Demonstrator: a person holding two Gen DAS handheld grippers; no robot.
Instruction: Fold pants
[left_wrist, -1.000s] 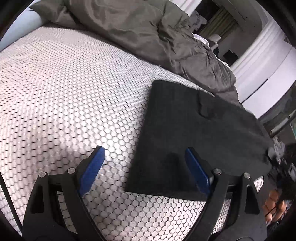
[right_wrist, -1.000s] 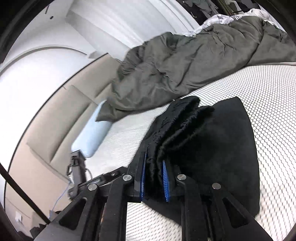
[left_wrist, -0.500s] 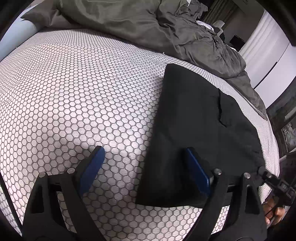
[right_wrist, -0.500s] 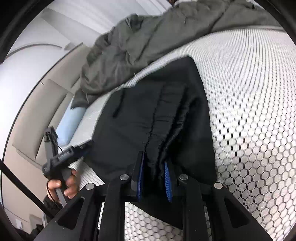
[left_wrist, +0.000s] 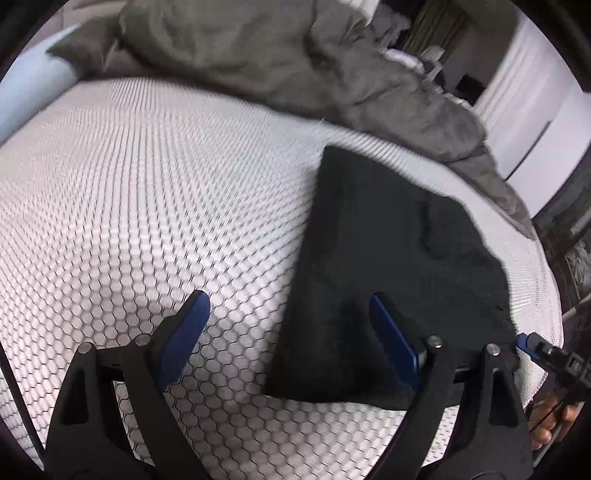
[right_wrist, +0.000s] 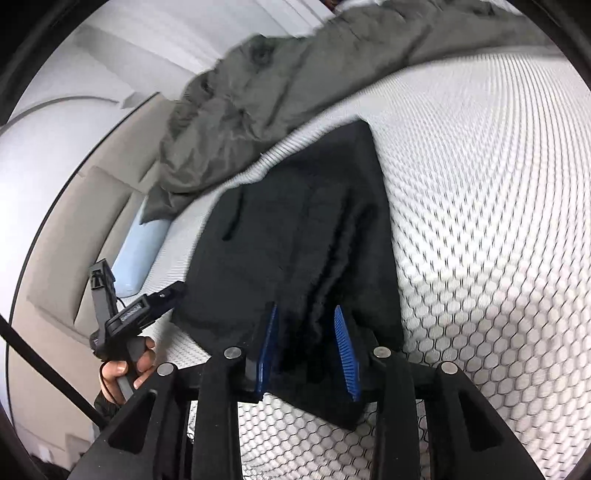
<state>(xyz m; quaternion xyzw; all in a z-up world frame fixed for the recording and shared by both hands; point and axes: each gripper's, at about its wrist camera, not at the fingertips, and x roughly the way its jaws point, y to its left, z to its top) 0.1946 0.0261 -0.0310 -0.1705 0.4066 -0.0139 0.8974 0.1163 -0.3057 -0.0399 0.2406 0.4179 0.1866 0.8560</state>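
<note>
The left tool (left_wrist: 288, 332) stands wide with nothing between its pads, hanging over the bare mattress (left_wrist: 147, 206) just off the left edge of the pants (left_wrist: 388, 258); its right pad is over the cloth, its left pad over the bed. The pants lie as a dark folded block on the right part of the bed, near its right edge, with the long axis running away from both tools toward the grey duvet (left_wrist: 295, 62) bunched along the far side. The right tool (right_wrist: 306, 343) sits at the near end of that block, its jaws opening with a gathered ridge of the cloth between the blue pads, which no longer seem to pinch it. Both tools are at the near short end, so any further fold would likely run along the long axis, away toward the duvet; the right one is the closer.
</note>
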